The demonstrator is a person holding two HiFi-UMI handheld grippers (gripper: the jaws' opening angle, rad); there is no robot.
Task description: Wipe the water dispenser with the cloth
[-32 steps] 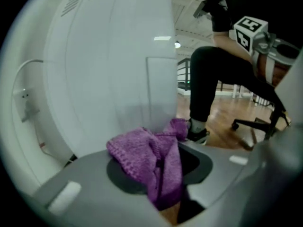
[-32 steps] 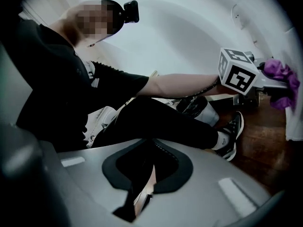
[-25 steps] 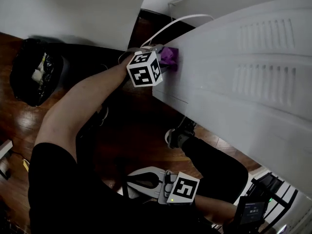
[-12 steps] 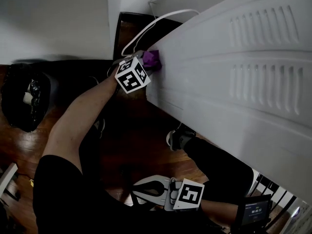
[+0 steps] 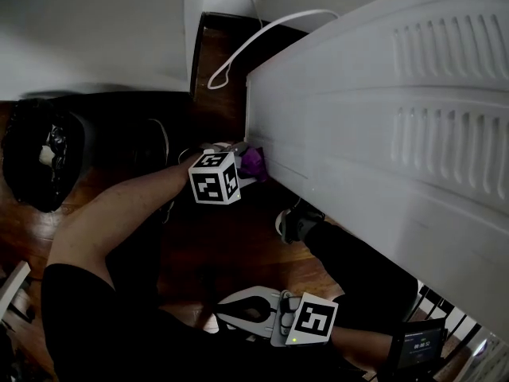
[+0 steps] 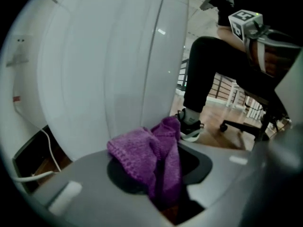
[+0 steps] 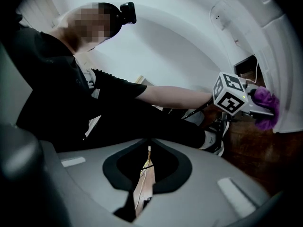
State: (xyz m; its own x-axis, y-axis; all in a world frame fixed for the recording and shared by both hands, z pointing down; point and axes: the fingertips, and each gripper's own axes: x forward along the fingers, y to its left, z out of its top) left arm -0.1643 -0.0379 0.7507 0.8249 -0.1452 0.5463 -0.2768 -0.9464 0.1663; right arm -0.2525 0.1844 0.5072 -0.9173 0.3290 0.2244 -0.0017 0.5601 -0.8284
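Note:
The white water dispenser (image 5: 382,134) fills the right of the head view, its panel showing two rows of vent slots. My left gripper (image 5: 242,165) is shut on a purple knitted cloth (image 5: 255,163) and presses it against the dispenser's low left corner edge. In the left gripper view the cloth (image 6: 151,157) bulges between the jaws, right in front of the dispenser's white wall (image 6: 109,70). The right gripper (image 5: 216,313) rests shut and empty over the person's lap, away from the dispenser. From the right gripper view, the left gripper (image 7: 258,109) and cloth (image 7: 265,105) touch the dispenser (image 7: 284,60).
A black bin bag (image 5: 40,157) sits on the wooden floor at the left. A white cable (image 5: 262,34) loops behind the dispenser by the wall. The person's shoe (image 5: 294,225) stands close to the dispenser's base. A chair base (image 6: 251,126) is farther off.
The left gripper has slid the cloth down the dispenser's corner edge, from up by the cable to near its foot. The right gripper has stayed put.

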